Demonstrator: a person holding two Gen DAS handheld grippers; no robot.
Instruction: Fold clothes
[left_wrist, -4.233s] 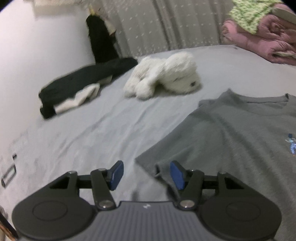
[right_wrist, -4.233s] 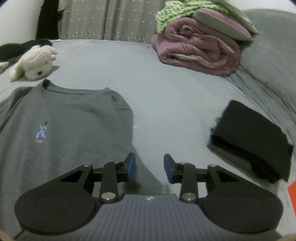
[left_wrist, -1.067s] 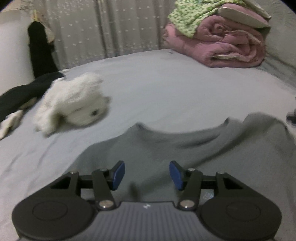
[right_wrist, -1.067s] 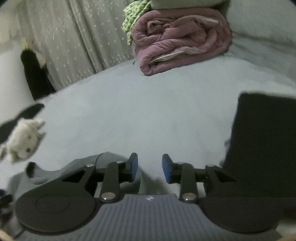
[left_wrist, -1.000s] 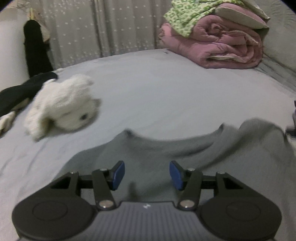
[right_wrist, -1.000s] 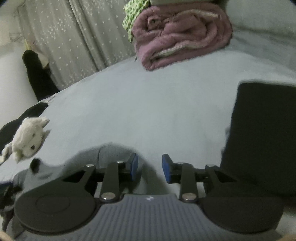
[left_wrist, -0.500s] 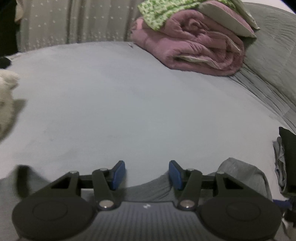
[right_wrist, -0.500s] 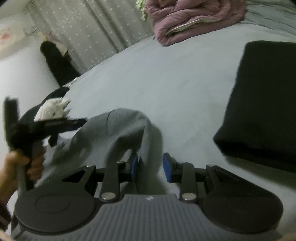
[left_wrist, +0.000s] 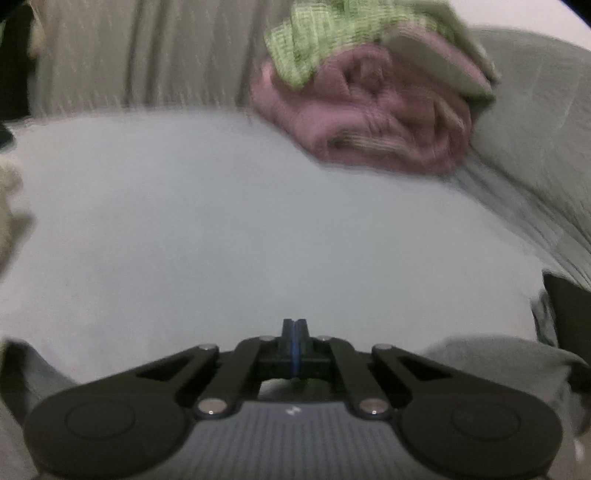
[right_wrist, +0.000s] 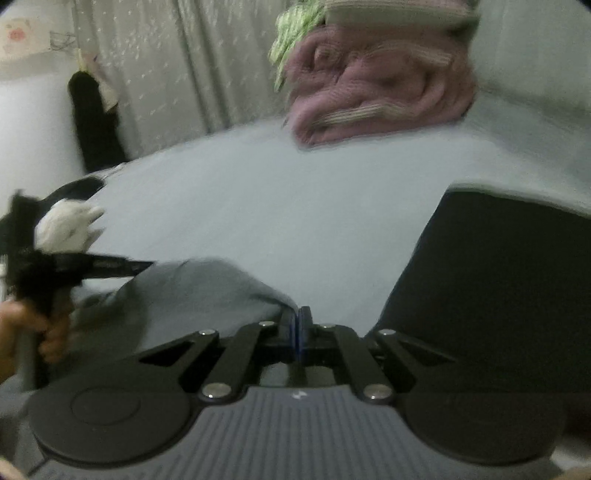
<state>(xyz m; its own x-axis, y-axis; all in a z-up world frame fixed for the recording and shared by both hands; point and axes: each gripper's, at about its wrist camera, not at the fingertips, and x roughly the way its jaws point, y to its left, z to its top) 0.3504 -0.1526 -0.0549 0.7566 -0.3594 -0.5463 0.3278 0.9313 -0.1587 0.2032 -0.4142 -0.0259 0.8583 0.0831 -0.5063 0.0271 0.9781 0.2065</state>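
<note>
A grey shirt (right_wrist: 192, 295) lies bunched on the pale grey bed (right_wrist: 258, 206). In the right wrist view its fold rises to my right gripper (right_wrist: 297, 317), whose blue pads are shut on the cloth. My left gripper (right_wrist: 147, 264), held by a hand (right_wrist: 22, 332), reaches in from the left and meets the shirt's other raised edge. In the left wrist view the left gripper (left_wrist: 294, 330) is shut, and the shirt (left_wrist: 480, 362) shows low on both sides of it. The cloth at its pads is hidden under the fingers. Both views are blurred.
A folded black garment (right_wrist: 498, 277) lies right of the shirt, also at the edge (left_wrist: 569, 306). A rolled pink quilt (left_wrist: 369, 122) with green cloth on top sits at the back. A white plush toy (right_wrist: 66, 225) lies at far left, before a curtain (right_wrist: 166, 66).
Both pairs of jaws have gone from open to shut, with the shirt's edge between them. The right gripper has lifted slightly and rolled. The shirt now stands up in a fold.
</note>
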